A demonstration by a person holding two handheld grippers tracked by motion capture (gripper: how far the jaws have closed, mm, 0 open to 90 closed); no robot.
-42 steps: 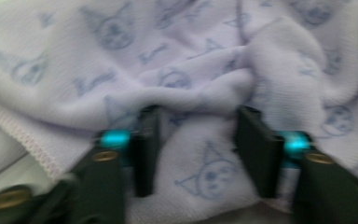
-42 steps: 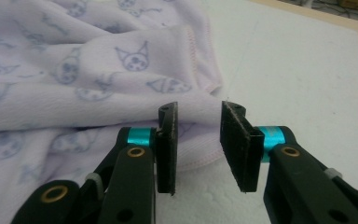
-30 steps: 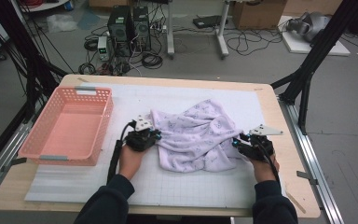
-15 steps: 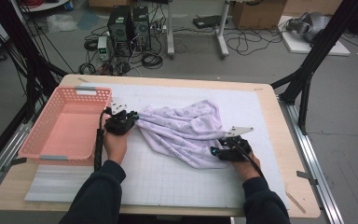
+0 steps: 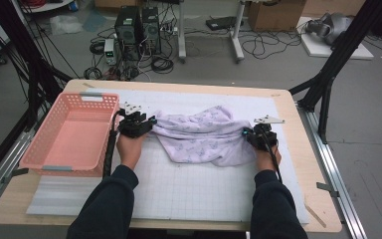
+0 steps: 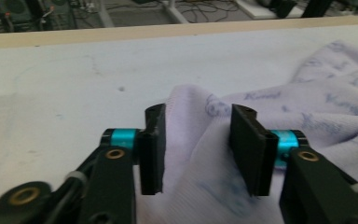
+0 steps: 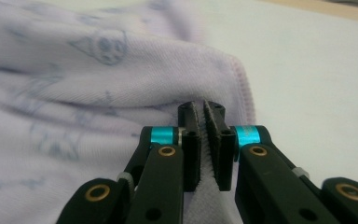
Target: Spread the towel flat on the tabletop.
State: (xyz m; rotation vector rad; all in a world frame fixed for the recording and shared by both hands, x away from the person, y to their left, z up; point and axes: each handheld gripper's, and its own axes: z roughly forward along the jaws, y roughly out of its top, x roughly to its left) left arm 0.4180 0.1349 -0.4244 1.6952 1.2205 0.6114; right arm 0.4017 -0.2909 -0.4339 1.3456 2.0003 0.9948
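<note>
A white gridded mat is spread over the wooden table, and a pink basket is set at its left end, just beside the left gripper. Across the middle of the mat, between the two grippers, a pale lilac garment with a small printed pattern is laid in a rumpled, loosely stretched band. From its soft folds and thin hemmed edge it is judged to be a light knit fabric, limp and stretchy, not fragile and not slippery; it is expected to sag and bunch wherever it is not supported, so it is best taken at two well-separated points along an edge or at corners and kept under mild tension. At the right end, the right gripper is seen with its jaws just closed together, a fold of the garment near the stitched hem pinched between the ribbed pads; the bite is shallow and could be pulled out by a sharp tug. At the left end, the jaws of the left gripper have just been opening and now stand apart, with a ridge of the garment rising between the pads without being pressed, so that end is judged to be free. A fresh hold there would be better taken deeper, on a doubled edge.
</note>
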